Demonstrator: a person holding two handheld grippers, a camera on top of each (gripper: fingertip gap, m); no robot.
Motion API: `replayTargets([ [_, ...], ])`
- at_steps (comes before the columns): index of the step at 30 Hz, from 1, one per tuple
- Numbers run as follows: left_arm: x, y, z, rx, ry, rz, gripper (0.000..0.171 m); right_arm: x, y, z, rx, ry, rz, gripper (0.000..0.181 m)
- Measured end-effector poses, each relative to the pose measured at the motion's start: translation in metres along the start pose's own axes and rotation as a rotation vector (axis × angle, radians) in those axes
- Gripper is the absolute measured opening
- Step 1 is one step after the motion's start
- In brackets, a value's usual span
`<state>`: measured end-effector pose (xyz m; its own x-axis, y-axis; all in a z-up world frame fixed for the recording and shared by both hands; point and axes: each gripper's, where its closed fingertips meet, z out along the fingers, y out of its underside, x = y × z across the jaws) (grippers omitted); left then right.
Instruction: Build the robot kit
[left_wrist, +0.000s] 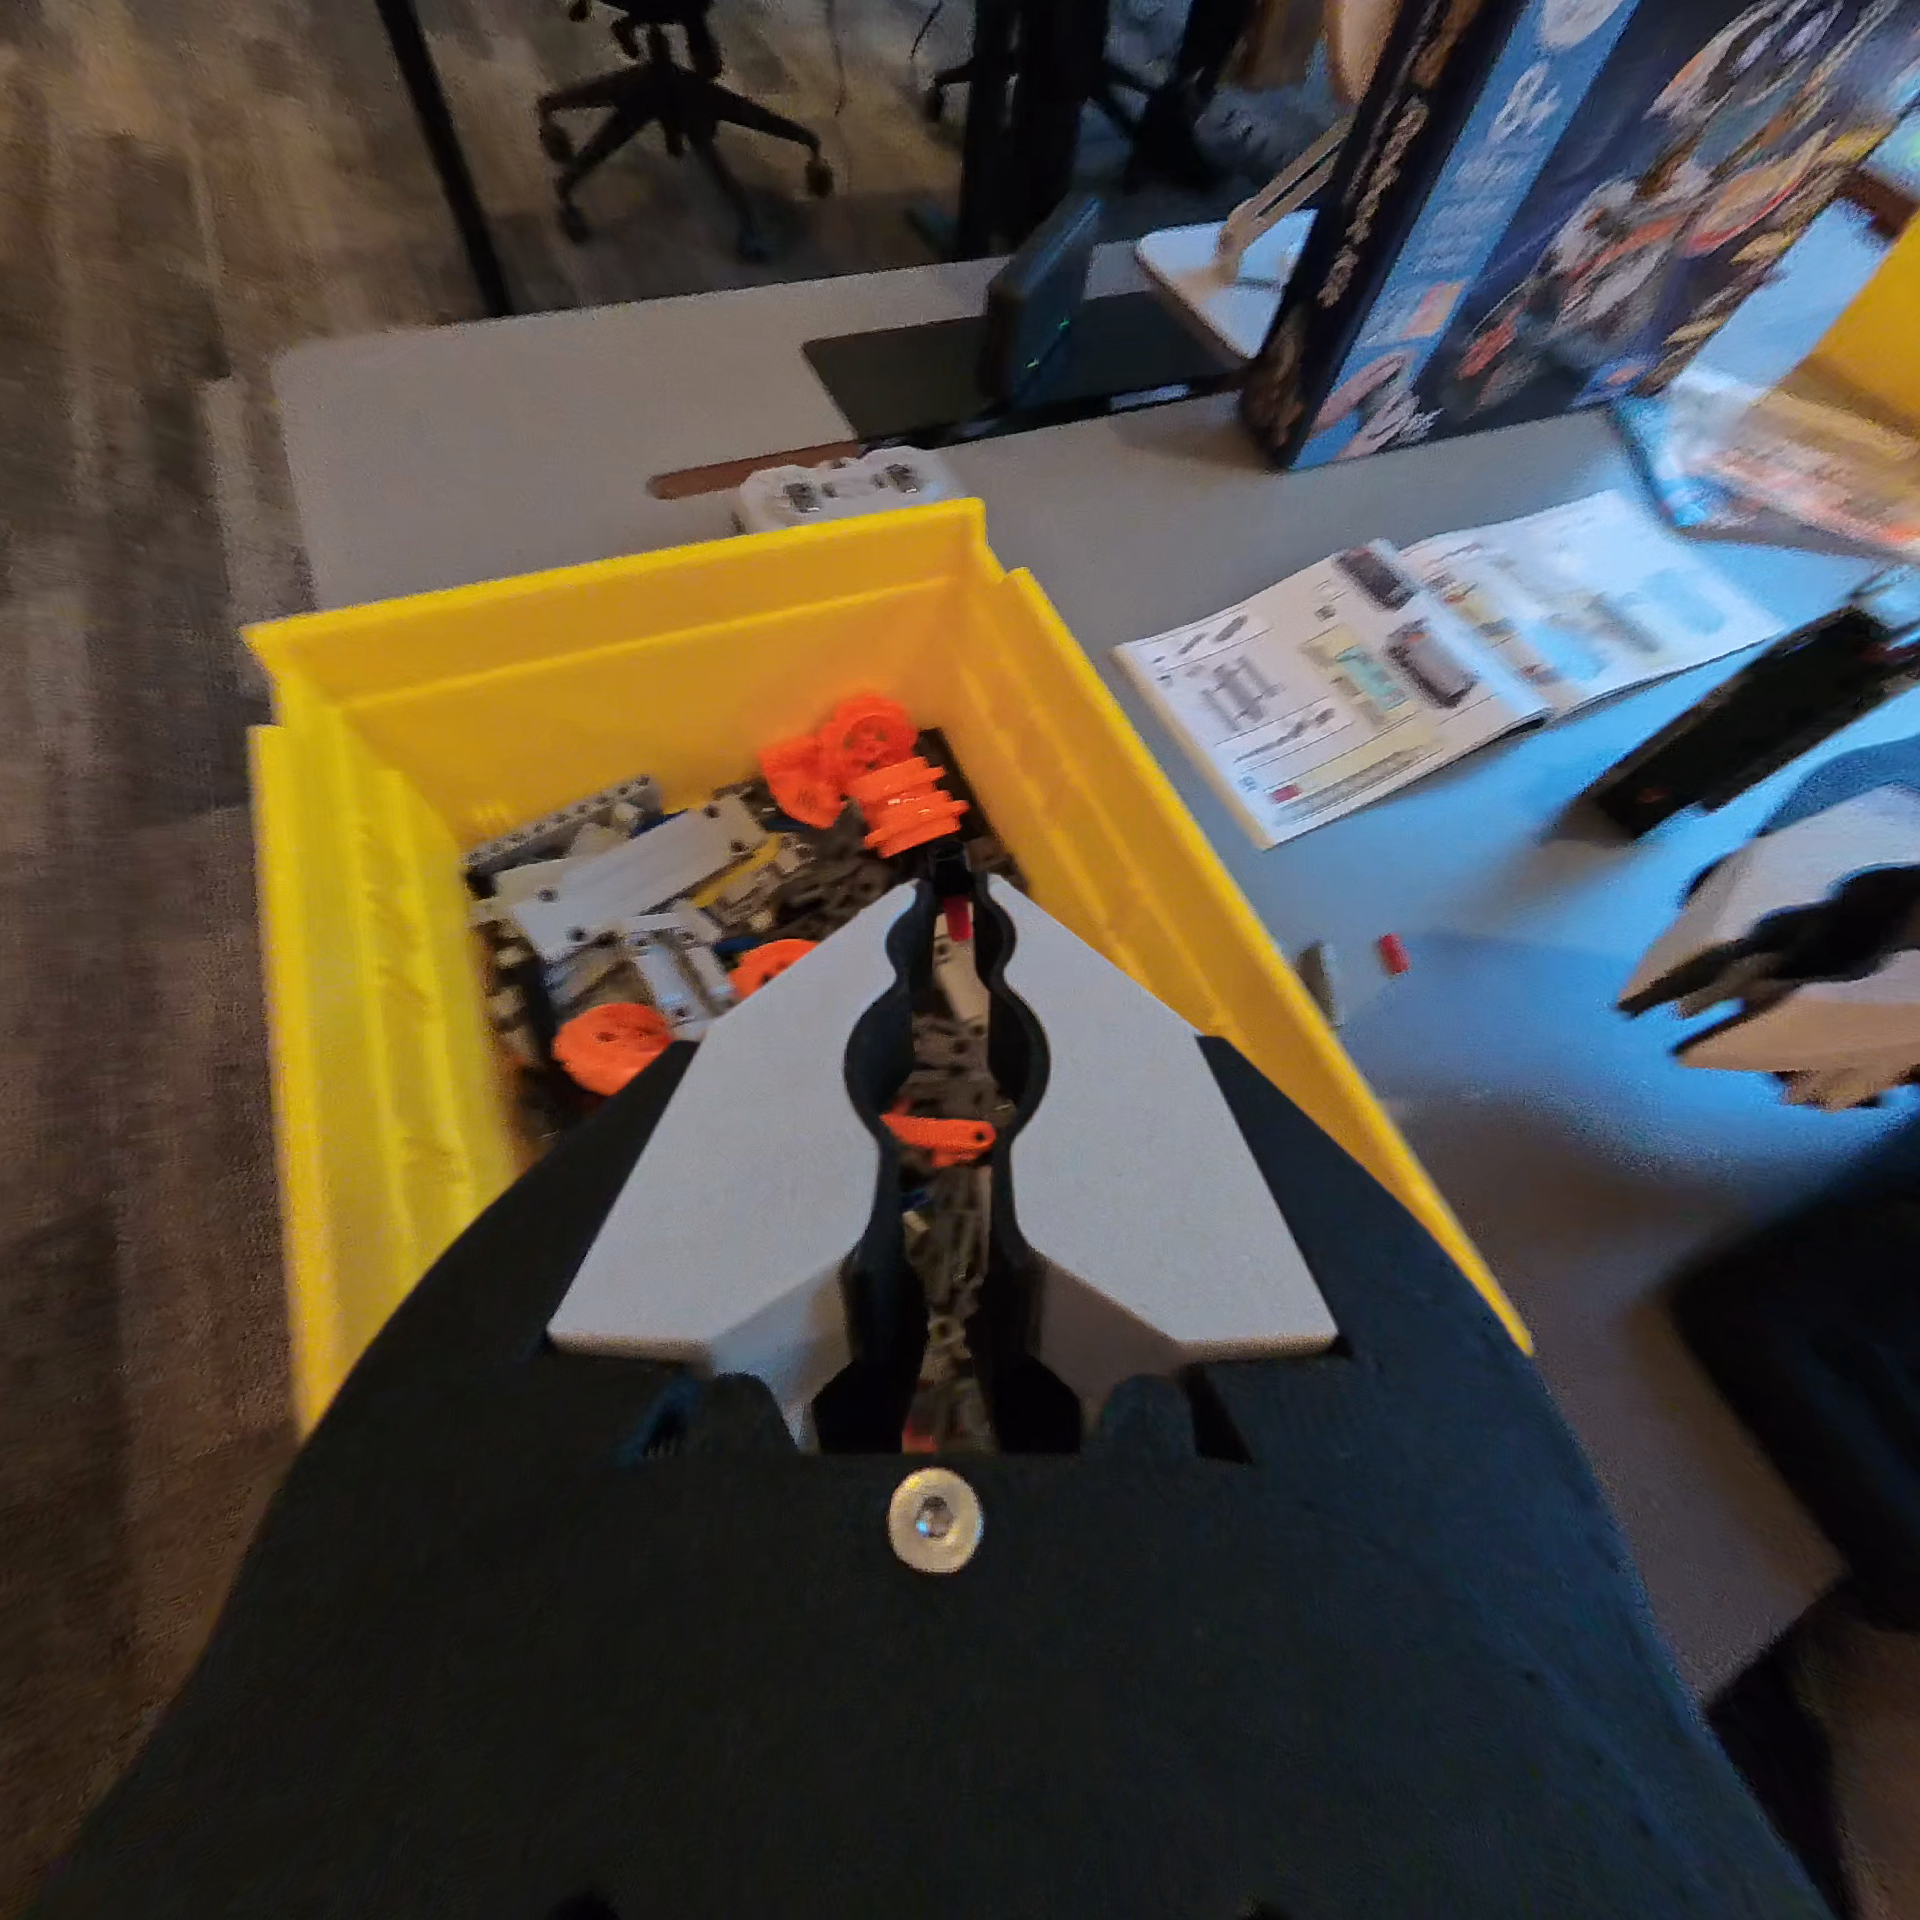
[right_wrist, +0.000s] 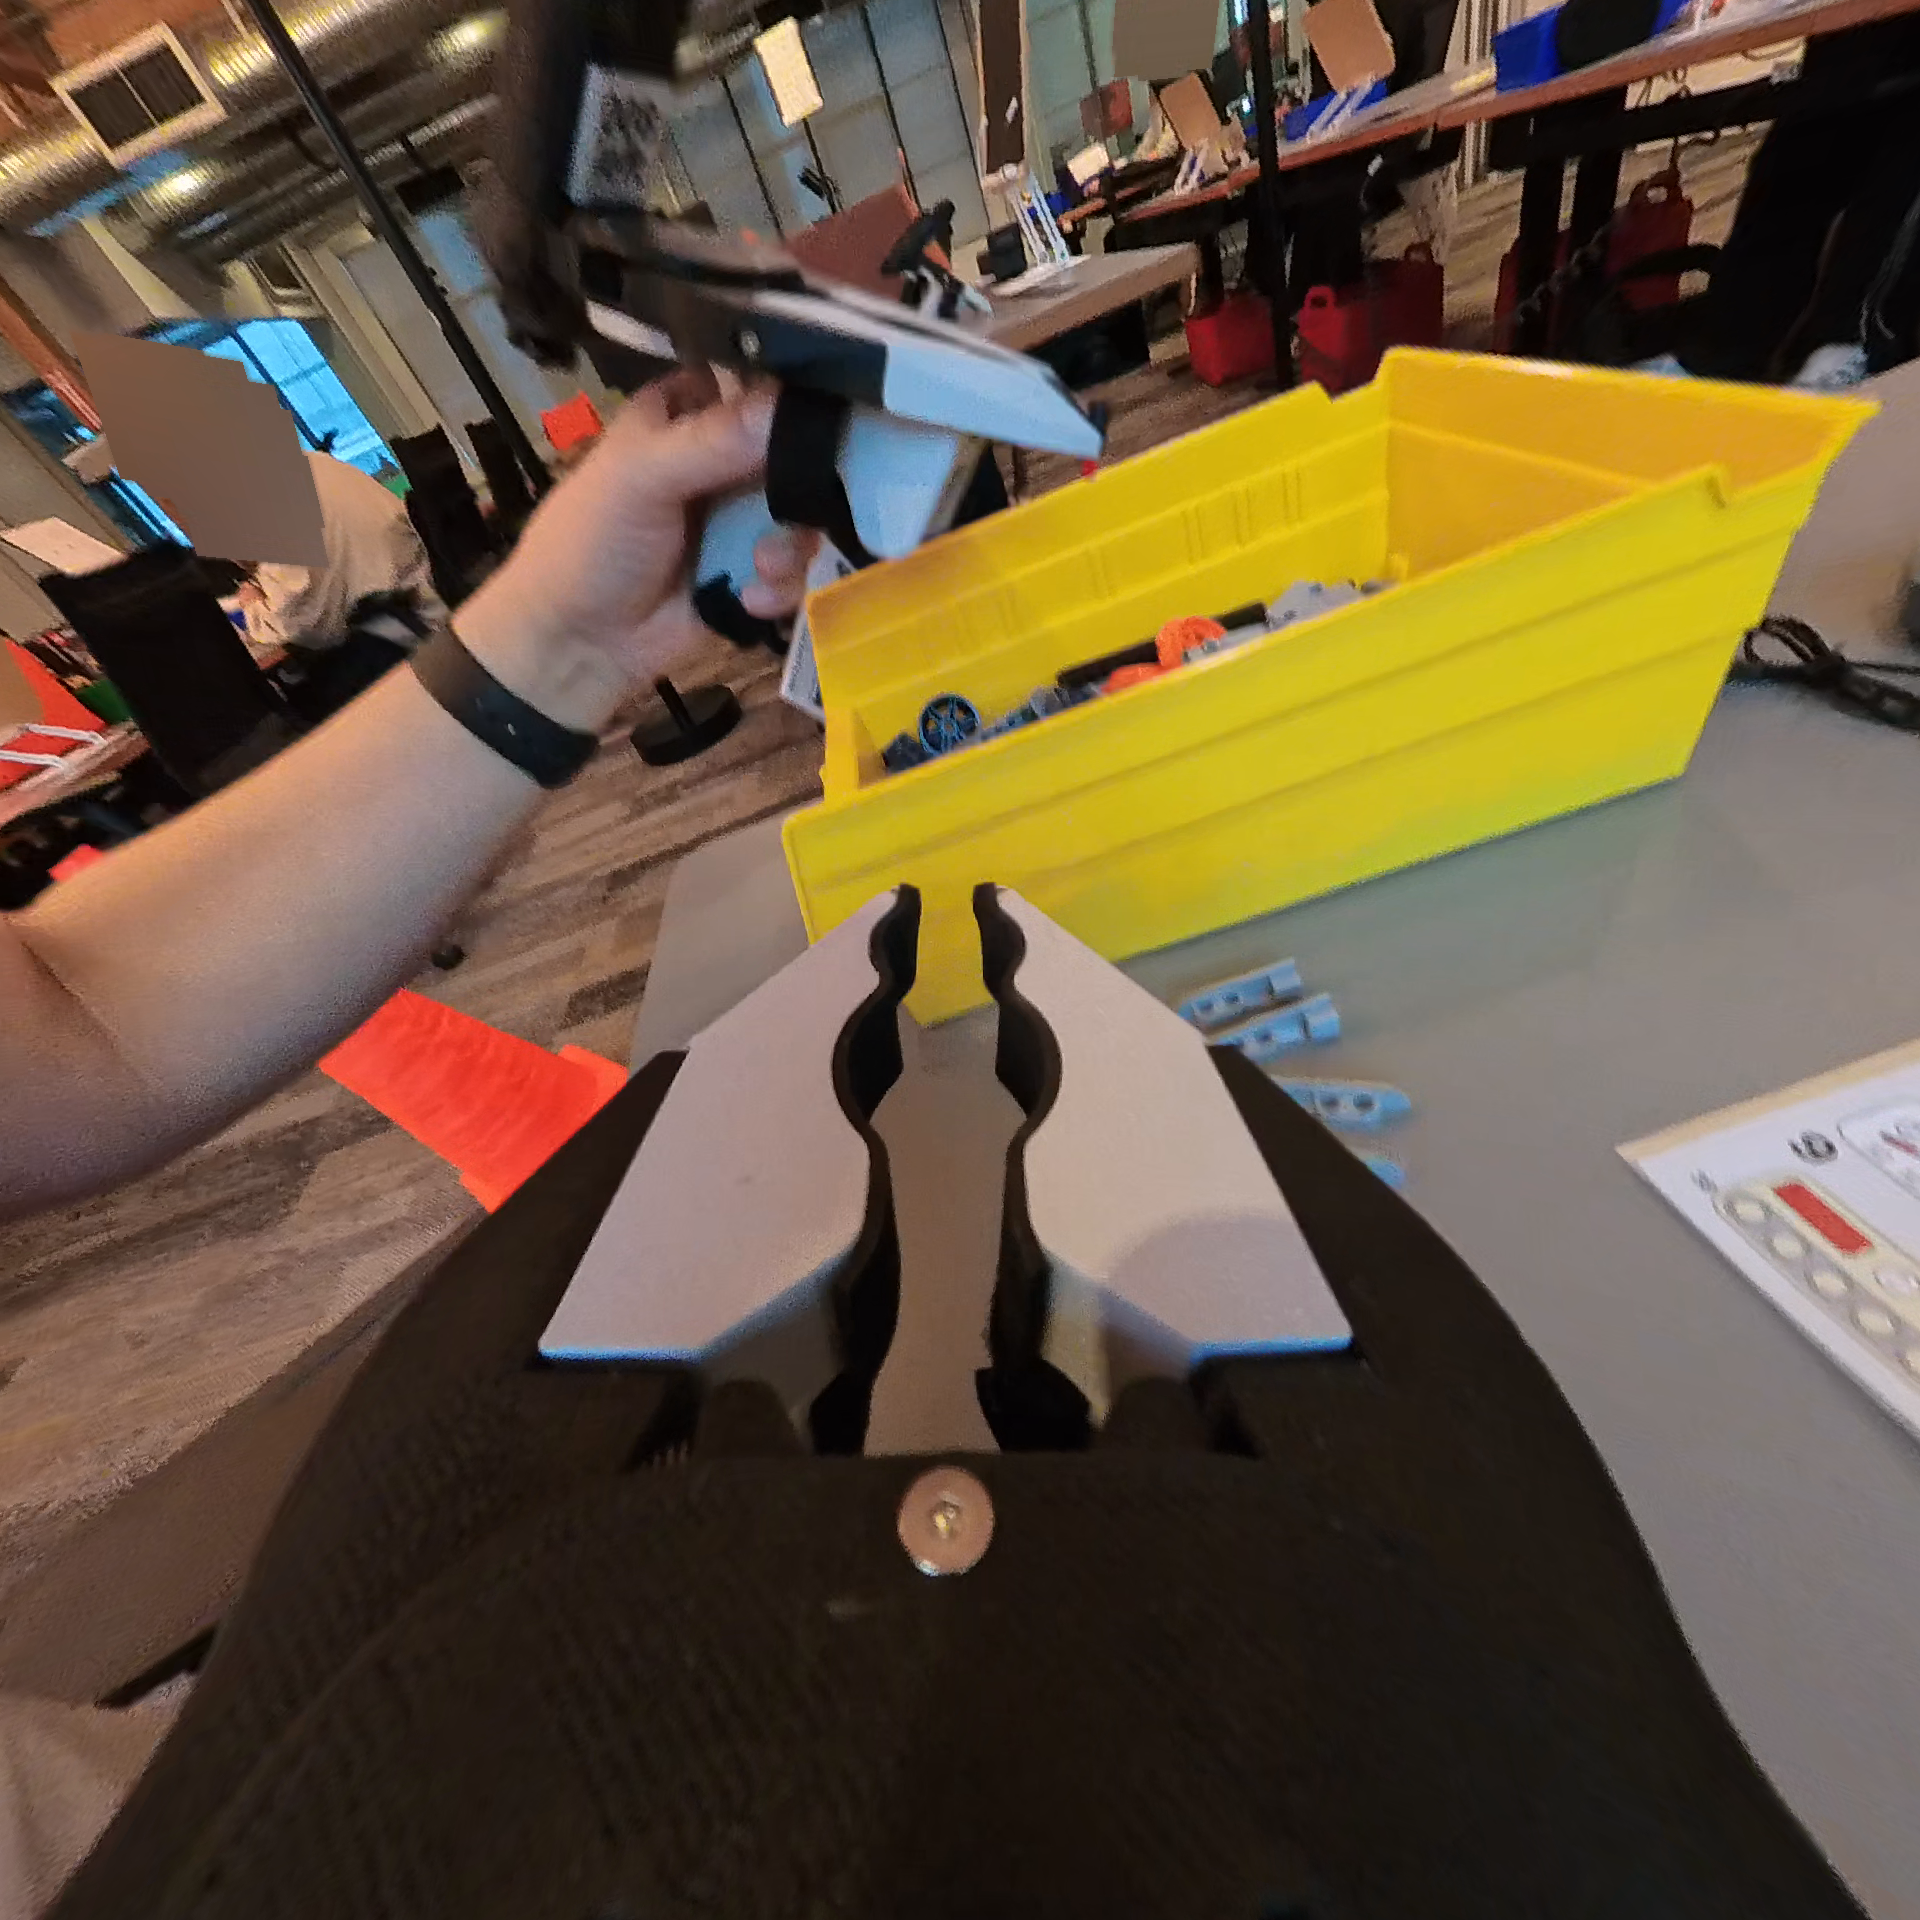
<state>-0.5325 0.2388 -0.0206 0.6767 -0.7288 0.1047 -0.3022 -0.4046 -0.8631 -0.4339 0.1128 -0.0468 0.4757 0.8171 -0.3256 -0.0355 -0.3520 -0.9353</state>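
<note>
Fingers of the left gripper (left_wrist: 951, 891) stand almost together above the yellow bin (left_wrist: 623, 634), and between their tips sits what looks like a small red-and-black pin (left_wrist: 955, 918), pinched only at the very end of the jaws; the right wrist view shows a red speck at that same tip, high over the bin's near wall. Such a slight hold looks easy to lose, so steady pressure and a level wrist would suit it. Below lie loose building parts, among them orange wheels (left_wrist: 868, 743) and grey and white blocks (left_wrist: 634, 883). A bare hand (right_wrist: 623, 561) with a black wristband (right_wrist: 499, 717) carries this gripper. The right gripper (right_wrist: 948, 896) hovers low over the grey table (right_wrist: 1558, 935), just short of the bin's corner, its jaws parted by a narrow gap with nothing between them. Pale blue beams (right_wrist: 1262, 987) lie beside it, an open instruction booklet (left_wrist: 1403, 665) farther off, and a loose red piece (left_wrist: 1390, 954) near the bin.
</note>
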Motion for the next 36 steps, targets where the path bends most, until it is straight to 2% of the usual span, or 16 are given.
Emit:
replayTargets([
  [3,0.02,-0.014,0.001,0.084,0.141,-0.12,0.005,0.002,-0.032,0.016,0.067,0.002,-0.043,0.011],
  [6,0.032,-0.024,-0.002,0.124,0.181,-0.162,0.005,0.021,-0.061,0.038,0.111,0.081,-0.126,0.016],
  [10,0.025,-0.018,-0.004,0.072,0.081,-0.139,0.005,0.031,-0.064,0.051,0.108,0.094,-0.085,0.015],
  [11,0.021,-0.01,-0.004,0.026,0.06,-0.147,0.004,0.029,-0.064,0.047,0.119,0.091,-0.063,0.015],
  [13,0.012,0.024,-0.003,-0.166,0.011,-0.174,0.005,0.029,-0.057,0.037,0.115,0.096,-0.049,0.015],
  [17,-0.031,0.108,-0.008,-0.586,-0.258,-0.13,0.005,0.02,-0.035,0.014,0.065,0.071,-0.012,0.015],
  [21,-0.032,0.14,0.001,-0.702,-0.292,-0.091,0.006,0.009,-0.014,-0.006,0.011,0.065,-0.028,0.015],
  [22,-0.028,0.142,0.004,-0.695,-0.267,-0.127,0.016,0.008,-0.009,-0.01,0.0,0.07,-0.033,0.015],
  [23,-0.027,0.14,0.007,-0.676,-0.247,-0.165,0.027,0.006,-0.005,-0.014,-0.008,0.073,-0.035,0.015],
  [27,-0.034,0.119,0.003,-0.611,-0.299,-0.183,0.041,0.005,0.015,-0.027,-0.035,0.104,-0.04,0.016],
  [29,-0.034,0.098,0.002,-0.563,-0.343,-0.12,0.037,0.005,0.026,-0.029,-0.047,0.102,-0.011,0.015],
  [30,-0.025,0.086,0.008,-0.533,-0.305,-0.1,0.035,0.005,0.03,-0.029,-0.052,0.103,0.004,0.015],
  [32,0.011,0.064,0.028,-0.475,-0.077,-0.076,0.019,0.007,0.038,-0.029,-0.066,0.103,0.019,0.016],
  [33,0.025,0.057,0.038,-0.466,0.037,-0.04,0.019,0.007,0.04,-0.028,-0.07,0.095,0.025,0.016],
  [35,0.03,0.048,0.054,-0.45,0.153,0.152,0.015,0.006,0.041,-0.026,-0.075,0.072,0.04,0.016],
  [36,0.023,0.045,0.06,-0.444,0.157,0.268,0.016,0.006,0.041,-0.027,-0.074,0.068,0.041,0.016],
])
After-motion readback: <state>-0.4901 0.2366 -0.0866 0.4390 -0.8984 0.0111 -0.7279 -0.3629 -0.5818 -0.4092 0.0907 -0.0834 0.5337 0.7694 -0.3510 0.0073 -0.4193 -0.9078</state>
